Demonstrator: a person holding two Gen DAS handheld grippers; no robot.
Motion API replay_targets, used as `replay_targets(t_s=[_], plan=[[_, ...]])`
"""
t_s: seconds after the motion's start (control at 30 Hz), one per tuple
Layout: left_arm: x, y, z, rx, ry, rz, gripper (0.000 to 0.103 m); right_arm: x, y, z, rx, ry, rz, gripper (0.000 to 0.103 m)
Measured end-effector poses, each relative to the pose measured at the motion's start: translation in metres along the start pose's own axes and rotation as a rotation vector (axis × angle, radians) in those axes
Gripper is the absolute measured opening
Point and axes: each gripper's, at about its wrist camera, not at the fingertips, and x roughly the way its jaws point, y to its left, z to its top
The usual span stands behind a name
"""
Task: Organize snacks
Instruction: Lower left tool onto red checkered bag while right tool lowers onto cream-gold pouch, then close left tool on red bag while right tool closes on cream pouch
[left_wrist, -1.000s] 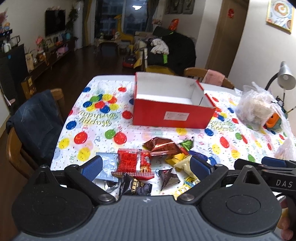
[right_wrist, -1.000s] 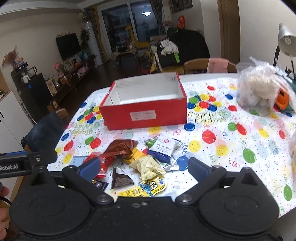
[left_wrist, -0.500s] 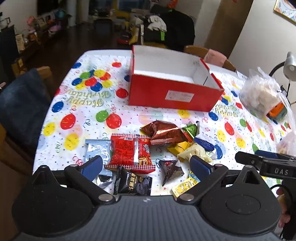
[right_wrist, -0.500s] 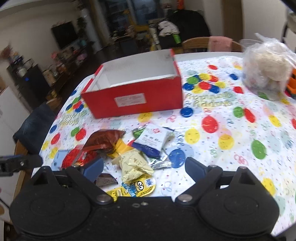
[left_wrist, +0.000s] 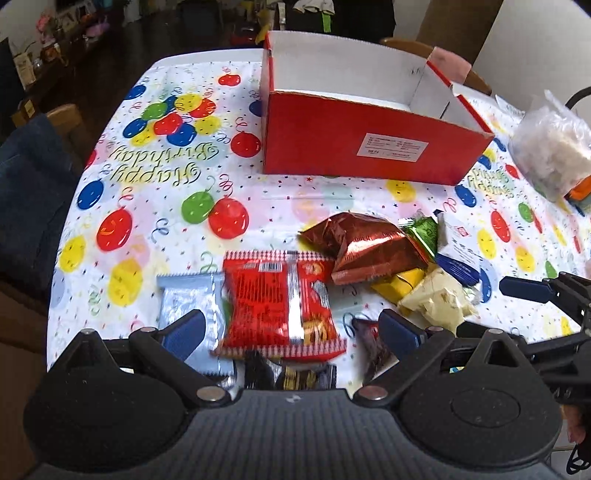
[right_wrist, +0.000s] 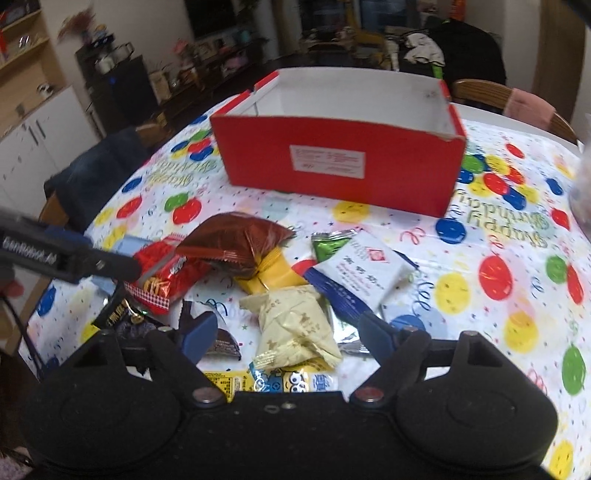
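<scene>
Red snack packet (left_wrist: 279, 304) low centre between spread left gripper (left_wrist: 291, 330) pads, untouched; right gripper (right_wrist: 286, 338) closing around cream packet (right_wrist: 291, 332), unpressed.

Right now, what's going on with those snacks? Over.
Left gripper open over red packet. Right gripper closing around cream packet, not gripping. Red box empty. Nothing blocking.

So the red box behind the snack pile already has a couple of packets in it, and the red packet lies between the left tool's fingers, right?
Not quite: the red box holds no packets that can be seen; the left wrist view shows only its bare white inside. The rest stands: the red packet lies between the open fingers of the left tool.
</scene>
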Motion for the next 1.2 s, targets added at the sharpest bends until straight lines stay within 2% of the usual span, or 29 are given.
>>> replay_targets(t_s=[0.1, 0.23, 0.6, 0.67, 0.73, 0.87, 1.2], plan=[[0.015, -0.002, 0.010, 0.020, 0.032, 0.018, 0.100, 0.010, -0.001, 0.003, -0.006, 0.020, 0.003, 0.078], [0.035, -0.001, 0.015, 0.030, 0.105, 0.003, 0.100, 0.021, -0.001, 0.006, -0.026, 0.032, 0.007, 0.076], [0.060, -0.012, 0.020, 0.062, 0.143, 0.051, 0.096, 0.041, 0.004, 0.010, -0.090, 0.062, -0.026, 0.066], [0.065, -0.016, 0.020, 0.081, 0.160, 0.079, 0.090, 0.043, 0.005, 0.010, -0.096, 0.064, -0.035, 0.061], [0.068, -0.016, 0.020, 0.087, 0.162, 0.089, 0.089, 0.044, 0.007, 0.010, -0.102, 0.070, -0.042, 0.057], [0.072, -0.011, 0.020, 0.064, 0.172, 0.108, 0.078, 0.048, 0.011, 0.009, -0.128, 0.076, -0.071, 0.051], [0.068, -0.005, 0.018, 0.008, 0.151, 0.093, 0.071, 0.046, 0.020, 0.006, -0.157, 0.064, -0.101, 0.039]])
